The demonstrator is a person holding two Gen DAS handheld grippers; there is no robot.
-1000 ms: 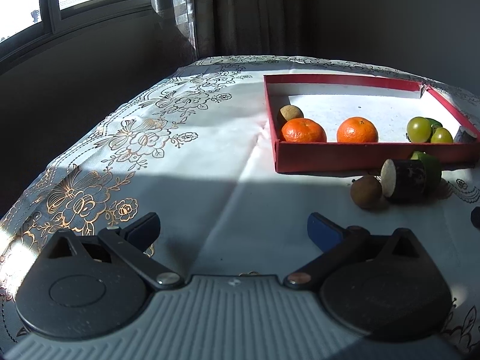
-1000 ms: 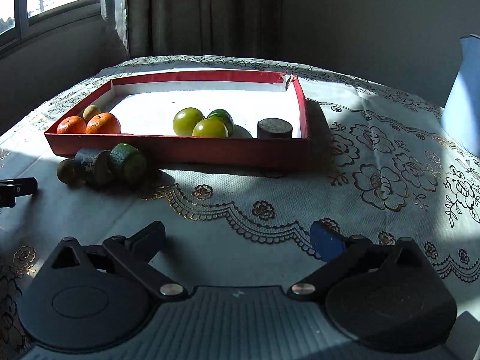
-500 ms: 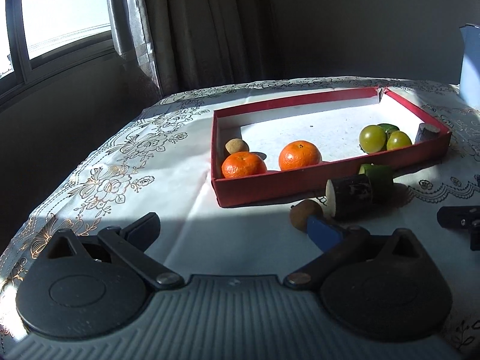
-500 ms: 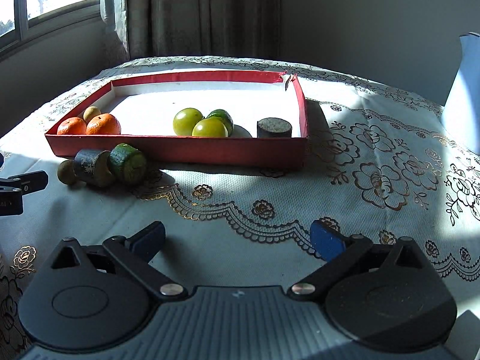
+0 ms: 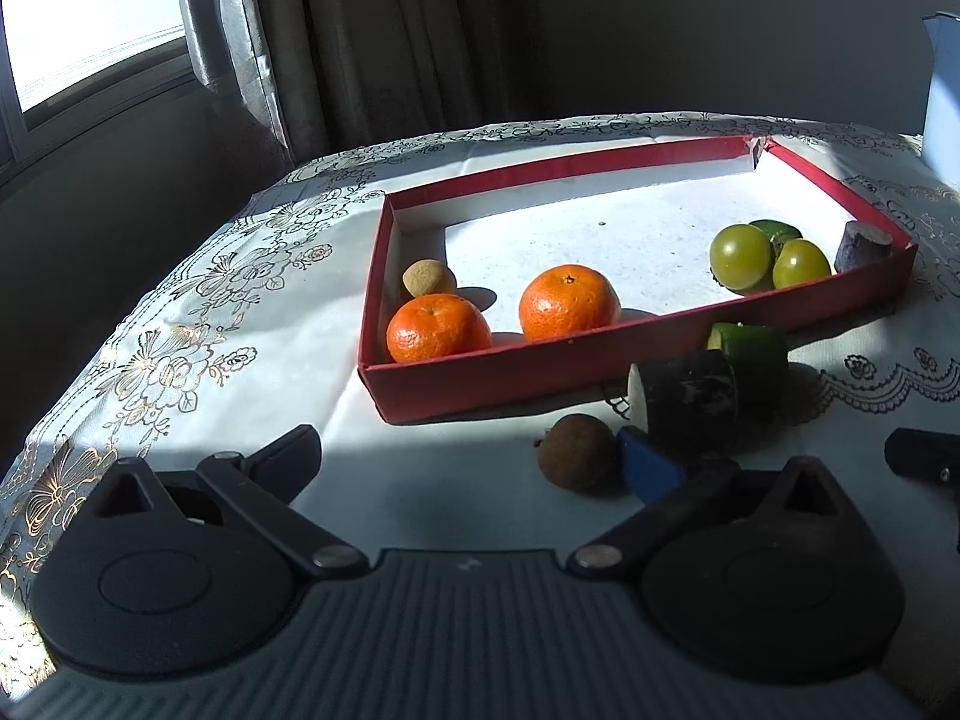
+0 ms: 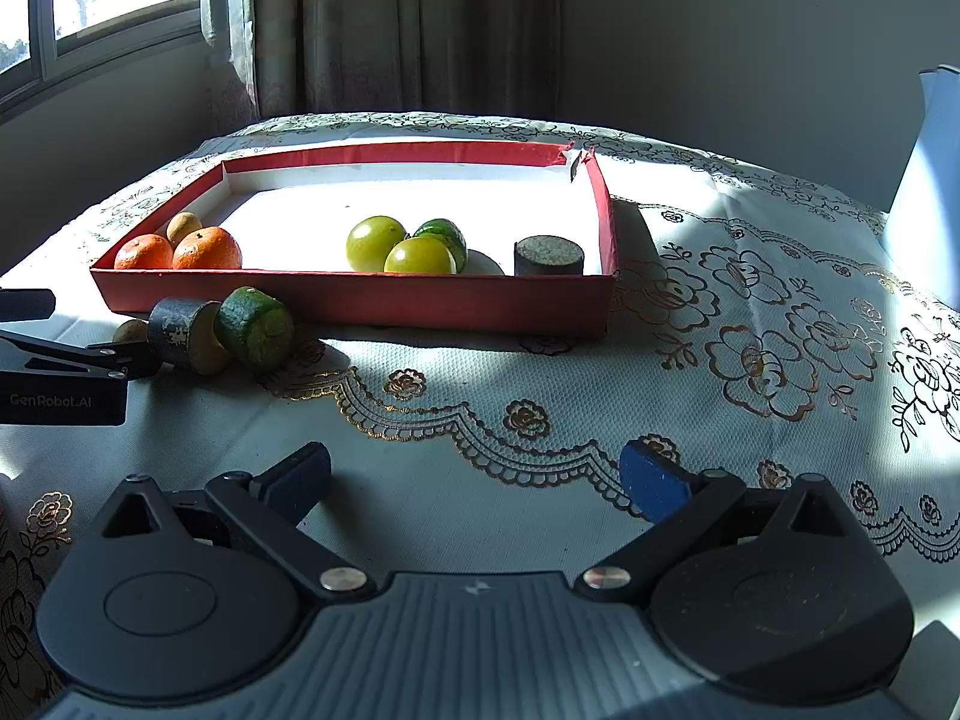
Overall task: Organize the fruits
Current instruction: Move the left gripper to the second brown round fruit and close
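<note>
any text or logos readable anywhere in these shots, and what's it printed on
"GenRobot.AI": white print on the side of the left gripper body, seen at the left edge of the right wrist view.
A small embossed mark sits on the ribbed housing in each wrist view; it is a symbol, too small to make out.
No print shows on the red tray, the fruits or the tablecloth.

Two oranges (image 5: pixel 501 318) inside the tray (image 5: pixel 660 354), at its left end; three fruit pieces (image 6: pixel 204 333) on the cloth just before it.
</note>
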